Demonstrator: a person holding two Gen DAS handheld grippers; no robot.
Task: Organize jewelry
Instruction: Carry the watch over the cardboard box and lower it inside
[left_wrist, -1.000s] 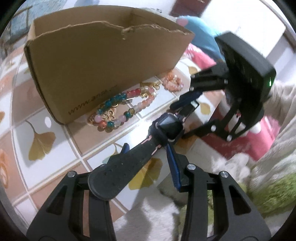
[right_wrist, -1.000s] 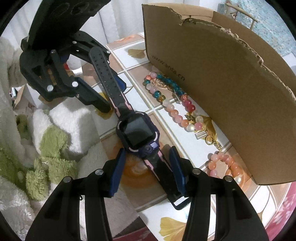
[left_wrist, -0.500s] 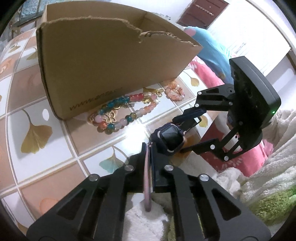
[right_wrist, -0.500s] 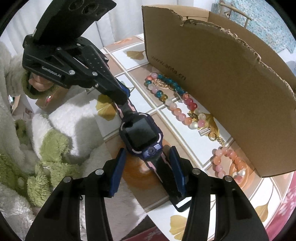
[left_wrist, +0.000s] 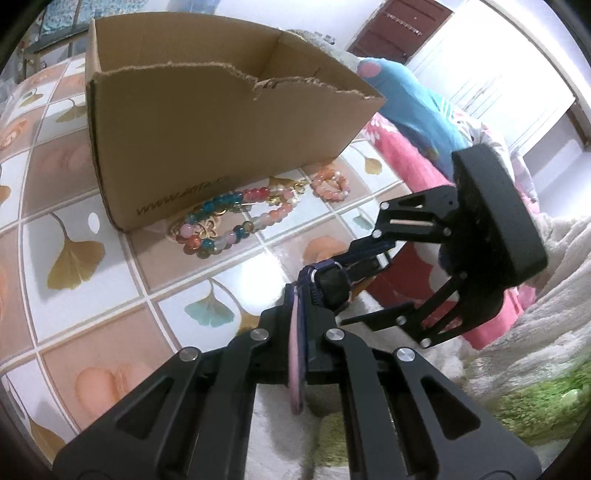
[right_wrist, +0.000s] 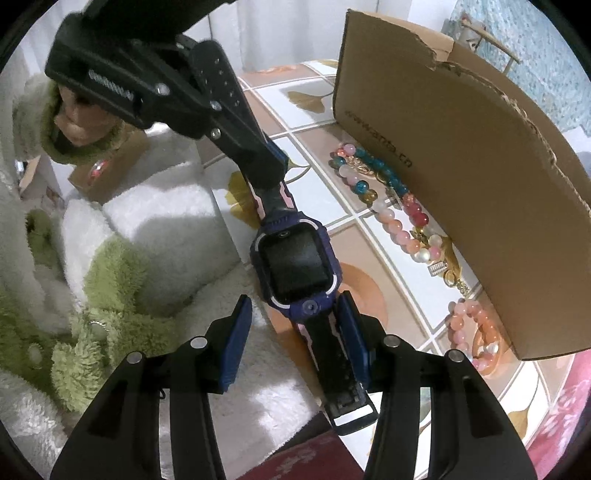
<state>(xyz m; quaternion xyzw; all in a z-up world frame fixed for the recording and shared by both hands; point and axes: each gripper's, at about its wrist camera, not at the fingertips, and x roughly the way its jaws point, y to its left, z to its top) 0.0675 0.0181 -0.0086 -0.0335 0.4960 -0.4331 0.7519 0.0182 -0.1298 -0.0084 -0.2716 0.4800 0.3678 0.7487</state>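
Observation:
A dark blue smartwatch (right_wrist: 297, 260) with a black and pink strap hangs between the two grippers above the table edge. My left gripper (left_wrist: 301, 314) is shut on one end of its strap (left_wrist: 296, 354), seen edge-on. In the right wrist view the left gripper (right_wrist: 266, 162) clamps the far strap. My right gripper (right_wrist: 295, 336) is open, its blue pads either side of the near strap, the right pad touching it. A long bead bracelet (left_wrist: 236, 221) and a small pink bead bracelet (left_wrist: 330, 183) lie on the table beside an open cardboard box (left_wrist: 207, 122).
The table (left_wrist: 74, 295) has a tiled cloth with ginkgo leaves. White and green fluffy fabric (right_wrist: 122, 280) lies below the table's edge. A pink cover (left_wrist: 402, 147) and a blue cushion (left_wrist: 413, 96) sit past the far side. The box (right_wrist: 461, 184) stands right of the watch.
My left gripper closed on the watch strap, turned it edge-on and lifted. The right gripper stays open around the other strap end.

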